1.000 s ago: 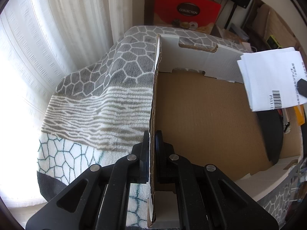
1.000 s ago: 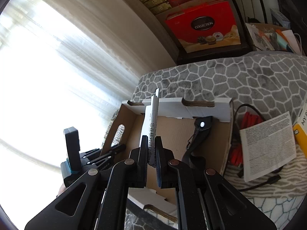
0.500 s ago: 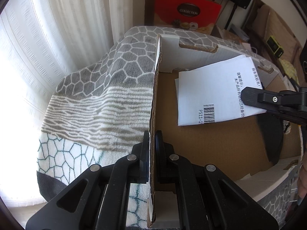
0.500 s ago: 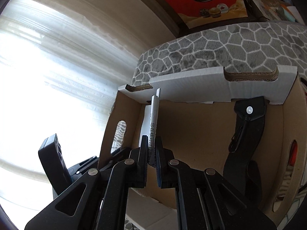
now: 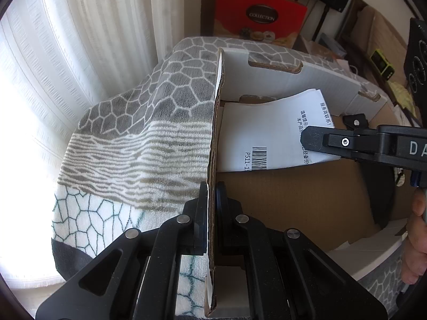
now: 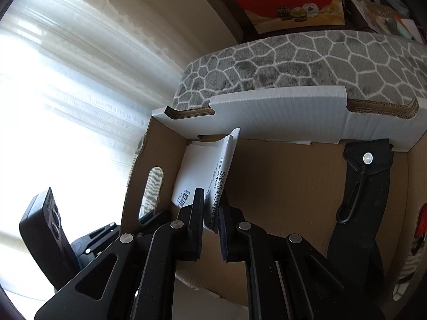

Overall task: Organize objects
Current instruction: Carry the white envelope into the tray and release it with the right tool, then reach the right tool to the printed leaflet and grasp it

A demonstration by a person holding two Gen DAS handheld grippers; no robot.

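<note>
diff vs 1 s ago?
The right gripper carried the folded white paper leaflet down into the brown cardboard box, against its left wall; its jaws are now opening with the leaflet between them. Left gripper stays clamped on the wall; black strap unmoved.

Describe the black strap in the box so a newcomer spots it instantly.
Find the open cardboard box on the grey patterned blanket. Inside, along its right side, lies the black strap, opposite the white leaflet. It is the only dark item there, with a silver snap button near its top.

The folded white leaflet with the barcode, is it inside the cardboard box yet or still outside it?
Inside. The leaflet is below the box rim, near the corner, between the opening right gripper jaws.
</note>
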